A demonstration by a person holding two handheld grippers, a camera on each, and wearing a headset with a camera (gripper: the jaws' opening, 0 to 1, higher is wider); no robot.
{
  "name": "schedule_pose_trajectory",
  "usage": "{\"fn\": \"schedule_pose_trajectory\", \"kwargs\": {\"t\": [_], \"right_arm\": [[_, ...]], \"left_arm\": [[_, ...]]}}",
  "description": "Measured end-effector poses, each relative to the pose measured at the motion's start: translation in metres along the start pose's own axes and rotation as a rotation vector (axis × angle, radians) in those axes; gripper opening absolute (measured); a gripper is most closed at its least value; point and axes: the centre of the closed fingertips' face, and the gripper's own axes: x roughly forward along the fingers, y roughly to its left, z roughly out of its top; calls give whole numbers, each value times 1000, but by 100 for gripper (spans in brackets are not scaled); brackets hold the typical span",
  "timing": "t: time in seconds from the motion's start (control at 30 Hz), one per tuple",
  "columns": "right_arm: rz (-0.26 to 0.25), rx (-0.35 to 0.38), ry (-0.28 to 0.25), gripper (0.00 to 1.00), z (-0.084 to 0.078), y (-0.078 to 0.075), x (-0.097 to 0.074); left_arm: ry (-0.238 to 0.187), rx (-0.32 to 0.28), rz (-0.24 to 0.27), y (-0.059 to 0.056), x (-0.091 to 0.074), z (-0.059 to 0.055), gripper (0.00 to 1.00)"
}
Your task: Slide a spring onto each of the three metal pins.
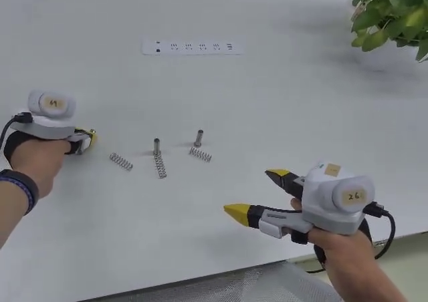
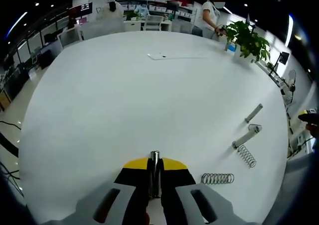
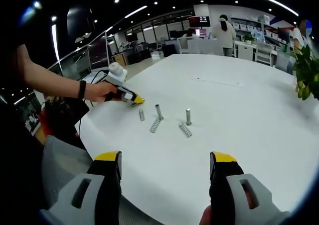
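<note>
Two metal pins stand upright mid-table, one (image 1: 157, 146) left of the other (image 1: 198, 137). Three springs lie flat near them: one (image 1: 121, 161) at the left, one (image 1: 160, 166) in front of the left pin, one (image 1: 200, 155) in front of the right pin. My left gripper (image 1: 87, 137) rests at the table's left, shut on a third metal pin (image 2: 155, 177) that stands between its yellow-tipped jaws. The nearest spring (image 2: 217, 178) lies just to its right. My right gripper (image 1: 257, 194) hovers open near the front edge, pointing at the pins (image 3: 159, 111) with nothing between its jaws.
A white power strip (image 1: 192, 47) lies at the back of the white table (image 1: 301, 115). A leafy plant (image 1: 394, 15) stands at the back right corner. The table's front edge (image 1: 200, 275) runs just below my right gripper.
</note>
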Motion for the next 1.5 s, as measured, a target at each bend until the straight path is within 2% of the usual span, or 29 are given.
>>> {"fn": "schedule_pose_trajectory", "kwargs": {"t": [0.2,0.7,1.3,1.5], "right_arm": [[-4,4,-5,71,1,-2,-1],[8,0,-10,71,-2,5,0],[-3,5,-31,71,-3,5,-6],[-4,7,-32,71,-5,6,-8]], "left_arm": [[-30,-6,9,0,-10,6,0],[-72,-12,27,0,-28,10,0],[-78,-2,35,-5,-37,5,0],[-82,6,29,-11,-42,6,0]]}}
